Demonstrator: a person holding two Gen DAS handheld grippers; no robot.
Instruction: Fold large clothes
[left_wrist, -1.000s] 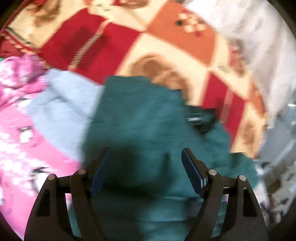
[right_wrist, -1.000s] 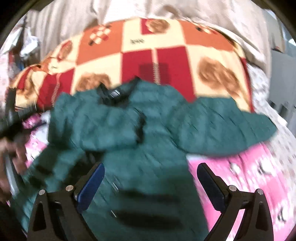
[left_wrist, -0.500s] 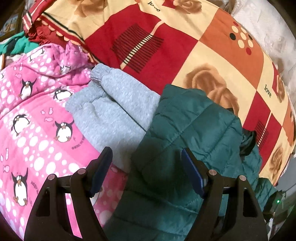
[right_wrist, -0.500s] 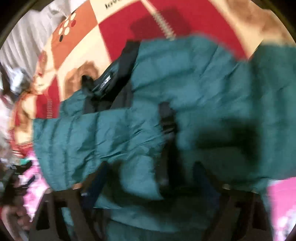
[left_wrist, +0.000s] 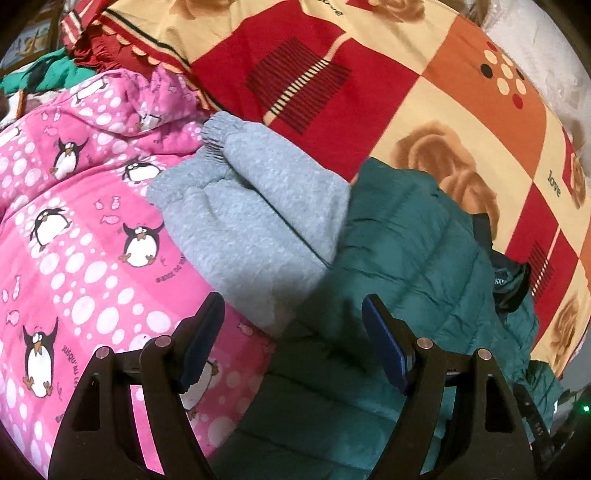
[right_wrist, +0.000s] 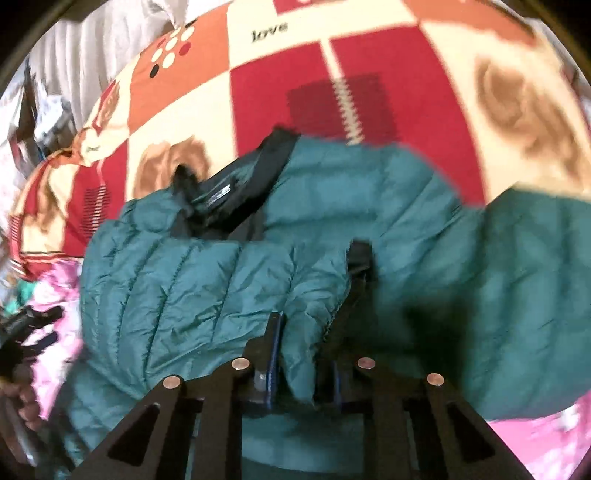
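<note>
The green puffer jacket (right_wrist: 229, 295) lies spread on the patchwork bedspread (right_wrist: 399, 110), one sleeve already across its chest. The right tongs (right_wrist: 303, 369) have just been closing and now pinch its fabric; the left tongs (left_wrist: 291, 339) hover wide apart, holding nothing, above the jacket's edge. Most folding remains.

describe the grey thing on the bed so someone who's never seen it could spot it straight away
Start at the red, orange and cream checked blanket over the bed. At its near edge lies a grey fleece garment, between the pink penguin blanket and the green puffer jacket. It alone is plain grey and fuzzy, with ribbed cuffs.
</note>
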